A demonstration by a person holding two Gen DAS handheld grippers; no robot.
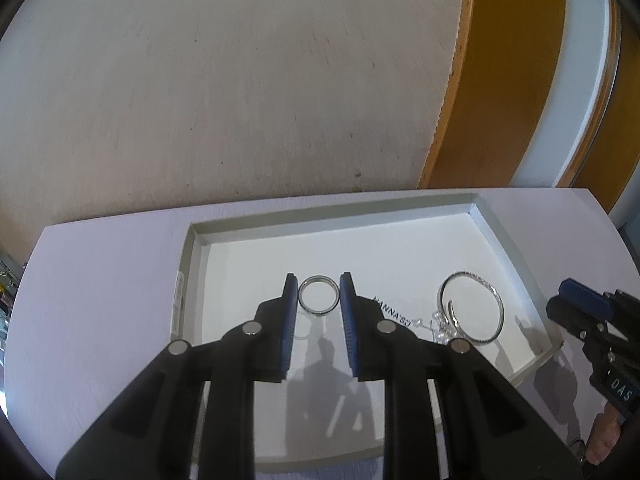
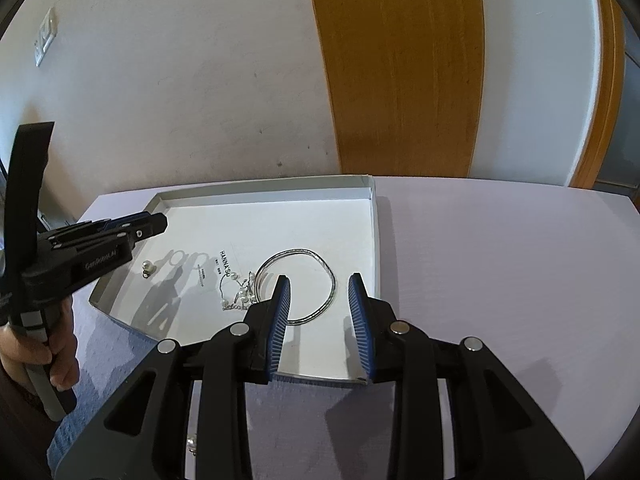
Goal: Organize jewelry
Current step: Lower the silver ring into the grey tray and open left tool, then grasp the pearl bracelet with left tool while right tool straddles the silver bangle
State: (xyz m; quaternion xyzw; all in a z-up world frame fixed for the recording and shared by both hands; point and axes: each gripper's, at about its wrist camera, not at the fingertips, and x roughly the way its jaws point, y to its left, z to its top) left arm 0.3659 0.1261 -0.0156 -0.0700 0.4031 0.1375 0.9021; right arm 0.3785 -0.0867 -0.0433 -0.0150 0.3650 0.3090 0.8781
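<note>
A shallow white box tray point(image 1: 196, 264) lies on the white table point(image 1: 100, 300). My left gripper point(image 1: 319, 294) holds a small silver ring point(image 1: 319, 295) between its blue pads, above the tray floor. A silver bangle point(image 1: 472, 308) and a pearl chain point(image 1: 434, 326) lie in the tray's right part. In the right wrist view my right gripper point(image 2: 320, 284) is open over the tray's near right corner, with the bangle point(image 2: 298, 288) and the pearl chain point(image 2: 238, 292) just ahead. A loose pearl earring point(image 2: 147, 269) lies in the tray point(image 2: 374, 216) at the left, under the left gripper point(image 2: 158, 226).
A white wall and an orange wood door point(image 2: 400, 68) stand behind the table. Another small pearl piece point(image 2: 192, 442) lies on the table below my right gripper. The person's hand point(image 2: 56, 356) grips the left handle.
</note>
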